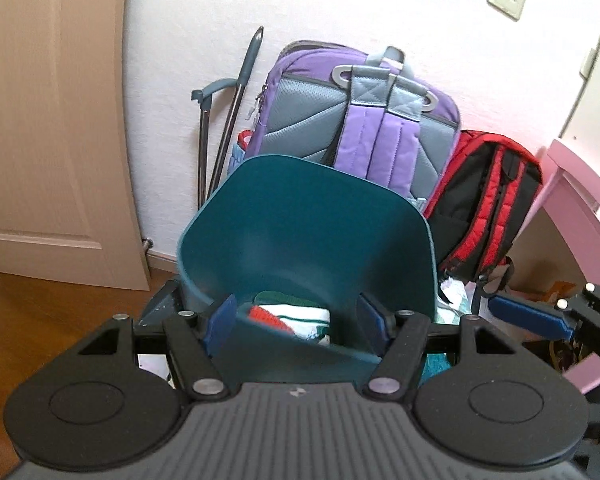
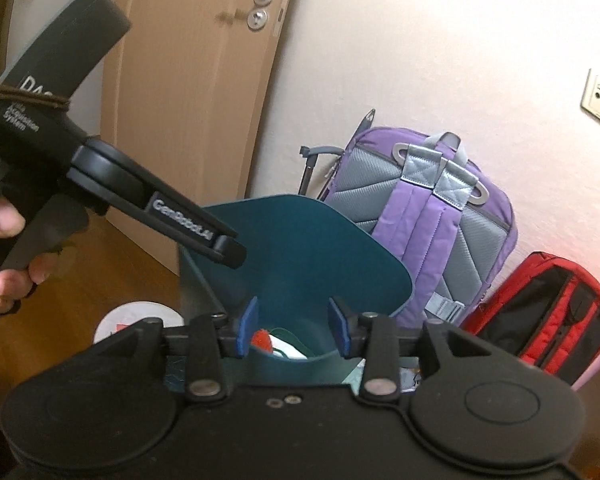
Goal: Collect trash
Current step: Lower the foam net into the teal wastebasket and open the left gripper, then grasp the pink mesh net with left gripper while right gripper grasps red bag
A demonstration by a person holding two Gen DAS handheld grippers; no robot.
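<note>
A teal bin (image 1: pixel 300 232) with its lid raised stands on the floor against the wall; it also shows in the right wrist view (image 2: pixel 300 256). Inside it lies crumpled white, green and red trash (image 1: pixel 296 318), also seen in the right wrist view (image 2: pixel 278 342). My left gripper (image 1: pixel 300 322) is open and empty, its blue pads (image 1: pixel 220 324) either side of the bin's mouth. My right gripper (image 2: pixel 294 328) is open and empty just above the bin's near rim. The right gripper's blue finger (image 1: pixel 528 316) shows at the right of the left wrist view. The left gripper's body (image 2: pixel 100 176) reaches in from the left.
A purple and grey backpack (image 1: pixel 364 120) and a red and black backpack (image 1: pixel 488 208) lean on the wall behind the bin. Grey poles (image 1: pixel 228 112) stand left of them. A beige door (image 1: pixel 48 120) is at left, pink furniture (image 1: pixel 580 208) at right. A white round object (image 2: pixel 136 316) lies on the wood floor.
</note>
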